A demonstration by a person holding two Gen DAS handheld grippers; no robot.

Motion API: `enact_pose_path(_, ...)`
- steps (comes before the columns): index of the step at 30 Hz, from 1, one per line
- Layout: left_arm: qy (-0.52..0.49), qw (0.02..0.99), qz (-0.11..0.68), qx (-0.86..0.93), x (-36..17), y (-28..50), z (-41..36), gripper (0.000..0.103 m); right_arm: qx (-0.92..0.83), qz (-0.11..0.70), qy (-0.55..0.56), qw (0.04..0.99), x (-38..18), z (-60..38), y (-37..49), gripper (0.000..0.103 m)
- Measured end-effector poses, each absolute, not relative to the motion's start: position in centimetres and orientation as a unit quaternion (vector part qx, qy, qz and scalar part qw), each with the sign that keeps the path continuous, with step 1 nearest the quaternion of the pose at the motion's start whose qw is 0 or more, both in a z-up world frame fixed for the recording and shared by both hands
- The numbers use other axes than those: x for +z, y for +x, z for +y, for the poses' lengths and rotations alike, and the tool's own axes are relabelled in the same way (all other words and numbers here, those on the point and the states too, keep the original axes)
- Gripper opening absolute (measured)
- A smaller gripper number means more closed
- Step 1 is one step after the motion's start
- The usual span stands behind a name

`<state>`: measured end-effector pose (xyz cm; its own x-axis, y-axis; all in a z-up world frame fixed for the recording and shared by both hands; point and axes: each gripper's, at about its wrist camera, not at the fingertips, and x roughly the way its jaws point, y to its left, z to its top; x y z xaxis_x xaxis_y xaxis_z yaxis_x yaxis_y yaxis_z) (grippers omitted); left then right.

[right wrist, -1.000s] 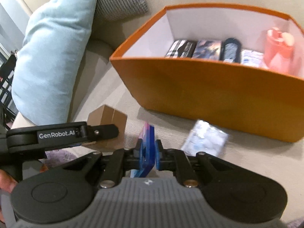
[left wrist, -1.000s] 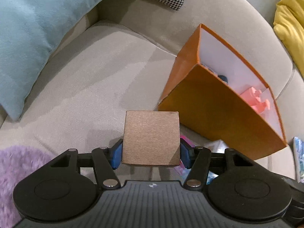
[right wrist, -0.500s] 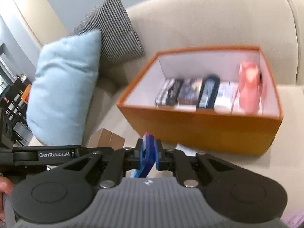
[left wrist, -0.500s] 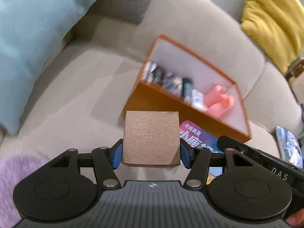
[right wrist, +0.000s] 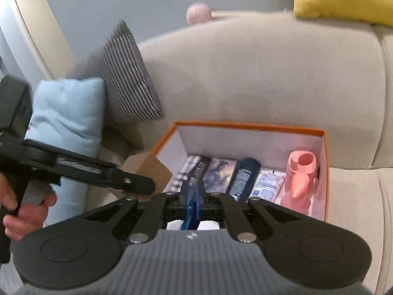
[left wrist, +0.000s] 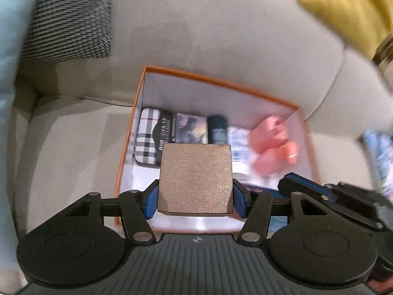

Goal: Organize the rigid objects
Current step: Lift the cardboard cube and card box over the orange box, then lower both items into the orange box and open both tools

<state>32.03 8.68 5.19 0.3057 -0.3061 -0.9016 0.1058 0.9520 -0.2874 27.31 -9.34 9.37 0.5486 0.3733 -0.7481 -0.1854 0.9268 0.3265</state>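
In the left wrist view, the left gripper sits at lower centre, its blue pads pressing both sides of a brown cardboard cube with a finely ribbed, matte face and crisp edges; the cube hangs over the near half of the open orange box, which rests on a beige sofa. Inside the white-lined box, in a row along the far wall, lie a plaid-patterned case, a picture card, a dark cylinder, a pale blue-and-white packet and a blurred pink plastic piece toward the right. The black arm of the right gripper enters from the lower right. A striped grey cushion fills the upper left and a yellow cushion the upper right. In the right wrist view, the right gripper at lower centre has its fingers squeezed together on a thin blue flat item standing edge-on, over the near edge of the box. At left, a hand holds the other tool, with the cube at the box's left corner. A light blue pillow lies at left.
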Motion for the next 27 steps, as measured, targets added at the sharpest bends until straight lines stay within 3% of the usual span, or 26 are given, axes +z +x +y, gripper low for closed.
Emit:
enact_pose_path(7,-0.014,0.776,0.62,-0.115,0.1,33.7,6.4,0.067,0.177,0.503,0.127,0.836,4.1,-10.3,29.7,0.003)
enact_pose_path(13,0.081,0.77,0.624,-0.102,-1.2,34.2,3.5,0.067,0.189,0.529,0.14,0.815,1.8,-10.5,30.3,0.003)
enact_pose_path(24,0.131,0.734,0.664,-0.063,-4.0,35.6,1.4,0.067,0.193,0.538,0.152,0.806,1.1,-11.4,30.3,0.003)
enact_pose_path(27,0.157,0.722,0.671,-0.061,-4.6,35.4,1.0,0.072,0.192,0.539,0.152,0.806,0.9,-11.4,30.5,0.003)
